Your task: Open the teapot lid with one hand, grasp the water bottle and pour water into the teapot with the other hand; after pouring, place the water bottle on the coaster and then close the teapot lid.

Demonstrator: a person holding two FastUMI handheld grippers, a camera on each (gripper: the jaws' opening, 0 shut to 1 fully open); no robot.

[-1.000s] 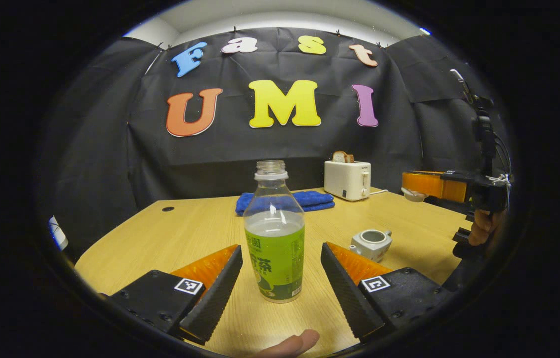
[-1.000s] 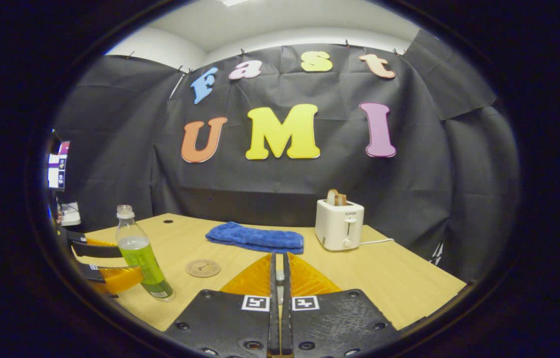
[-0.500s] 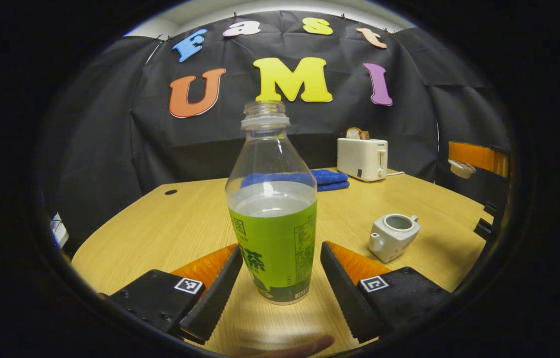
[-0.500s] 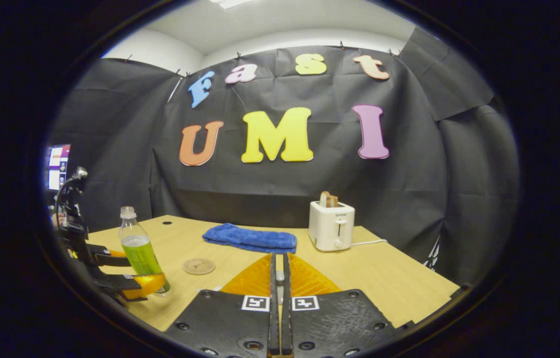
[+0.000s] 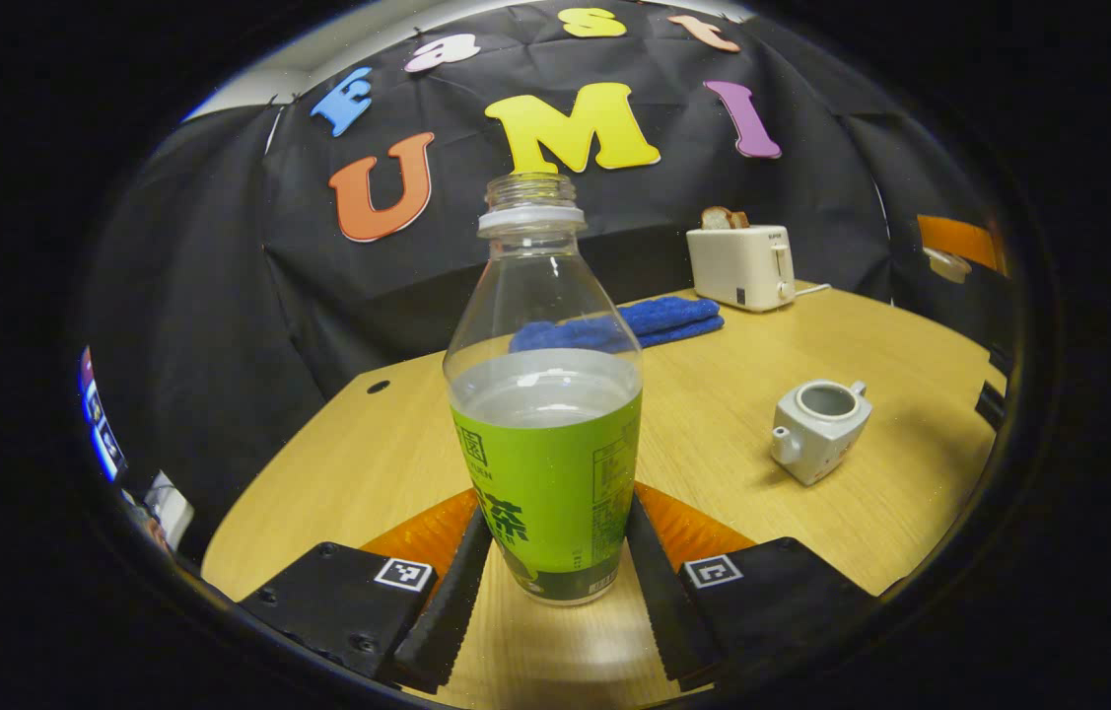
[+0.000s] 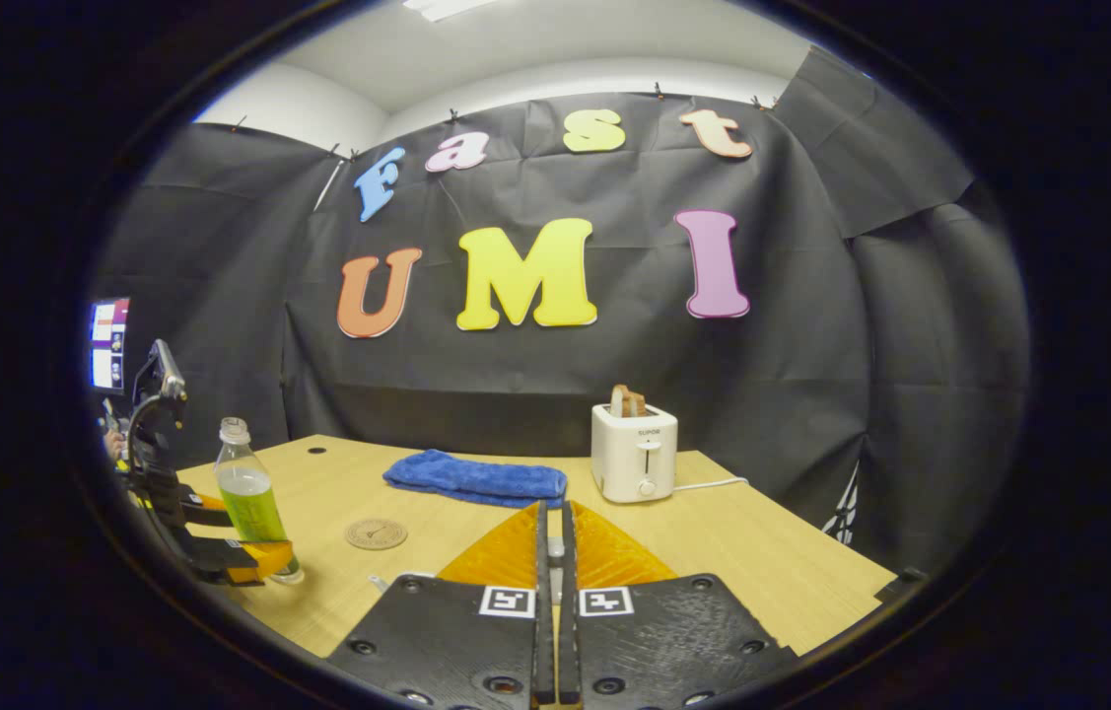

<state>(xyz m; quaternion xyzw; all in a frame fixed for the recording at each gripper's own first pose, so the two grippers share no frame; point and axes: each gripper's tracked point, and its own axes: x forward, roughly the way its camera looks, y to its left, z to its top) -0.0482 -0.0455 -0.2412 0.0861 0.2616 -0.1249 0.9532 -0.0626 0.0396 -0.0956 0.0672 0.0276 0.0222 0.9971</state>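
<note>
Gripping the clear, green-labelled plastic water bottle (image 5: 545,434), the left gripper (image 5: 549,552) levels above the worktop (image 5: 732,434); right of the bottle, the lidless grey ceramic teapot (image 5: 816,429). Right gripper (image 6: 551,572) fingers pressed together, level; round cork coaster (image 6: 377,533) right of the bottle.

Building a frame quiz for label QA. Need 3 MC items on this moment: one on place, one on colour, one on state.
1. Where does the coaster lie?
A. under the teapot
B. bare on the table, between bottle and blue towel
C. on the toaster

2. What colour is the water bottle label?
A. green
B. red
C. white

3. What state is the teapot in?
A. lid on
B. tipped over
C. upright, lid off

Answers:
1 B: the right gripper view shows it alone on the table, with the blue towel behind.
2 A: a green wrap covers its lower half.
3 C: its open mouth shows.
</note>
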